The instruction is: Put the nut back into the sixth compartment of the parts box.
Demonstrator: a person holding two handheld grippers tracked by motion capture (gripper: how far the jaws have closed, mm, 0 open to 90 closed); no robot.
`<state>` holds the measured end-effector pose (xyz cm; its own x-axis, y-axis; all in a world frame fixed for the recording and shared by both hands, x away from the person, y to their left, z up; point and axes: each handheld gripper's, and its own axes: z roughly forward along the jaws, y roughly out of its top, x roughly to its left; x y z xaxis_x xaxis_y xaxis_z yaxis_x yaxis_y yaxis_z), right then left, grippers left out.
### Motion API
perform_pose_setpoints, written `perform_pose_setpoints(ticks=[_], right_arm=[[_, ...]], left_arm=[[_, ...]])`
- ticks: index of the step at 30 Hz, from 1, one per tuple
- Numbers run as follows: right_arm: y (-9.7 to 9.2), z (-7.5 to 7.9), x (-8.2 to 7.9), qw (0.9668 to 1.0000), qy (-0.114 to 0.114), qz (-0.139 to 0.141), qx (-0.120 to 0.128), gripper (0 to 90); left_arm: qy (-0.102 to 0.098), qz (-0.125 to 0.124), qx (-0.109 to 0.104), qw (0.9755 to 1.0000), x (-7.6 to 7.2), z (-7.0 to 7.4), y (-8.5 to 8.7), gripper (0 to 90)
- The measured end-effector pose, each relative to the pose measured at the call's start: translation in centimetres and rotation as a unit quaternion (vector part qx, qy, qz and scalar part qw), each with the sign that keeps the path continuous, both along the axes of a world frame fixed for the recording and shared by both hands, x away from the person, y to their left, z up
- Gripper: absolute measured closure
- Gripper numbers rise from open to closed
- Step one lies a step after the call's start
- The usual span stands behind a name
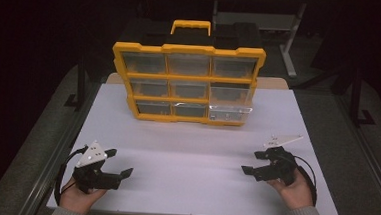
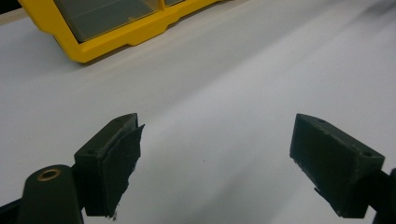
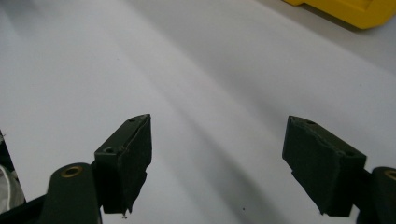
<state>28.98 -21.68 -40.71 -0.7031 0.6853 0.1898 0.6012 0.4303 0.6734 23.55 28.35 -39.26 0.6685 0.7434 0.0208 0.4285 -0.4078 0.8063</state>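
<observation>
Standing well beyond both grippers' spread, seemingly empty fingers (image 2: 116,154), the yellow organizer (image 1: 187,85) sits untouched.

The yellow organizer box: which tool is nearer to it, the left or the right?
Neither clearly. The left tool sits below the yellow organizer box's left corner, the right tool below its right corner, both open, apart from it, at similar distances.

left gripper (image 2: 215,154) jaws apart, white table (image 2: 224,84), perhaps yellow organizer (image 2: 116,32)
</observation>
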Motion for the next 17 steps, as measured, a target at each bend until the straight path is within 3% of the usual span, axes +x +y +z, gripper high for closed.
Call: perform_pose_setpoints(ticks=[17], right_arm=[[-1.2,-1.4,-1.4,0.9995,-0.002,-0.024,0.019,15.1]], left_arm=[[0.0,-0.007,0.005,1.0,0.1,-0.1,0.0,15.6]])
